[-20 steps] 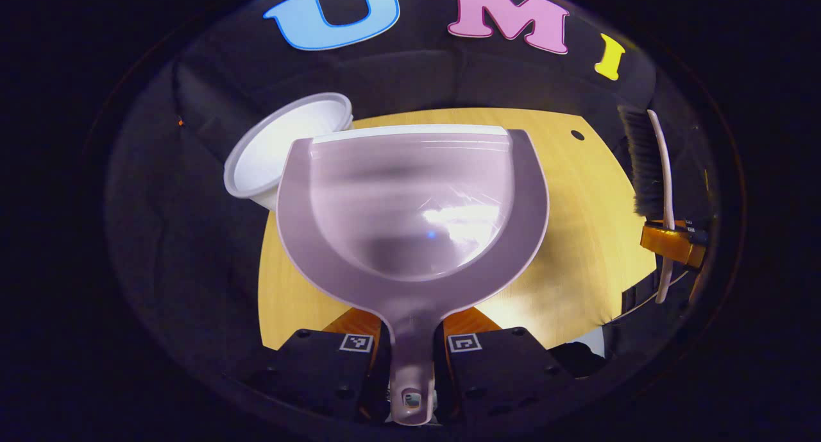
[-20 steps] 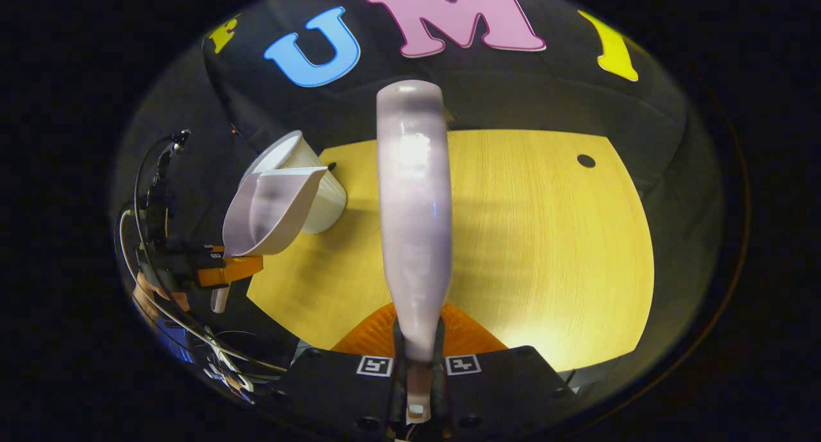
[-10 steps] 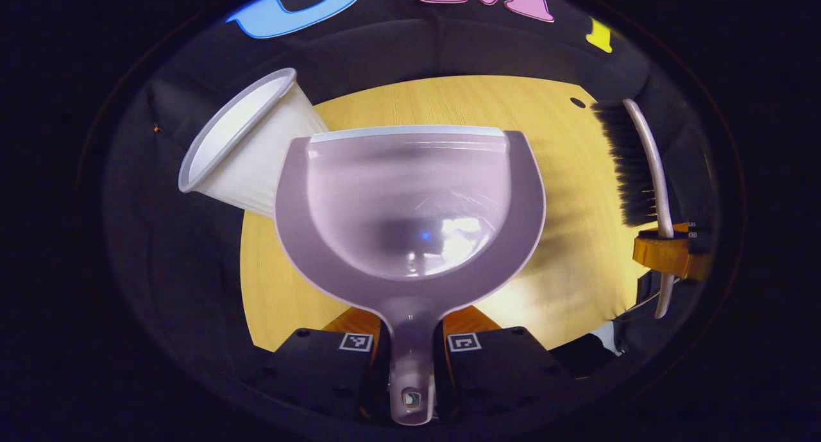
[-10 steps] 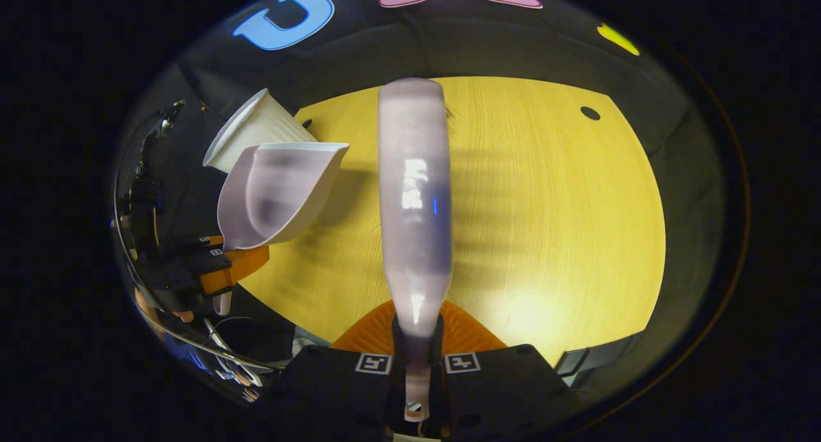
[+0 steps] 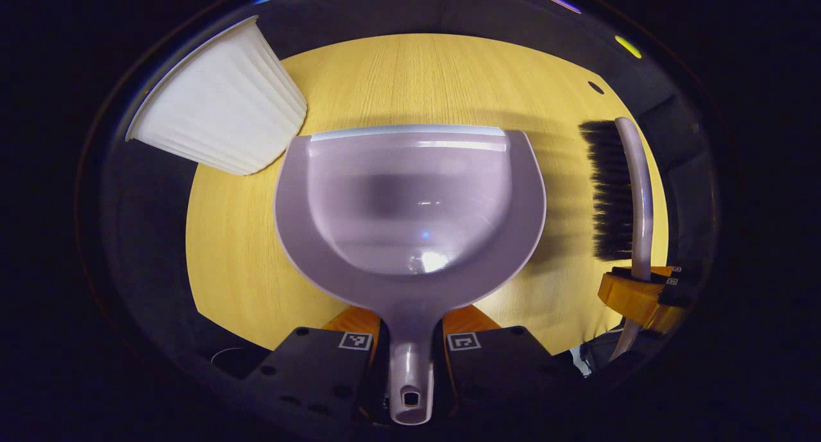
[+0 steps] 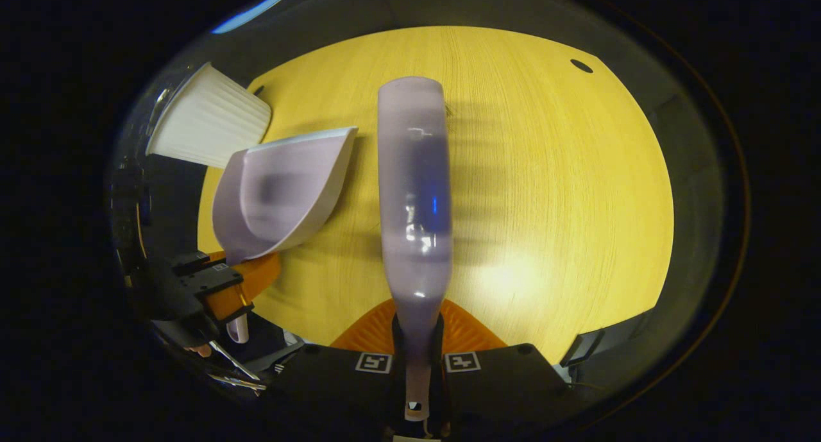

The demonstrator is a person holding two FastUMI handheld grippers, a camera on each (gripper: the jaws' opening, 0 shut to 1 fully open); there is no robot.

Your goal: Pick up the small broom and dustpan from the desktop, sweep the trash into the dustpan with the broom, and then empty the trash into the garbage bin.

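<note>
At the bottom centre of the left gripper view, the left gripper (image 5: 410, 365) is clamped on the thin handle of the dustpan (image 5: 410, 204), whose empty scoop fills mid-frame over the desktop (image 5: 410, 76), the ribbed white garbage bin (image 5: 218, 121) at upper left. The right gripper (image 6: 417, 371) likewise pinches the broom (image 6: 414, 192) by its handle. Both look light, stiff, glossy plastic, likely to swivel if held loosely; no brand or writing is legible.

No legible text, brand or number is found. Small square black-and-white coded markers (image 5: 356, 341) are carried on the gripper bodies, but nothing can be read from them.
</note>
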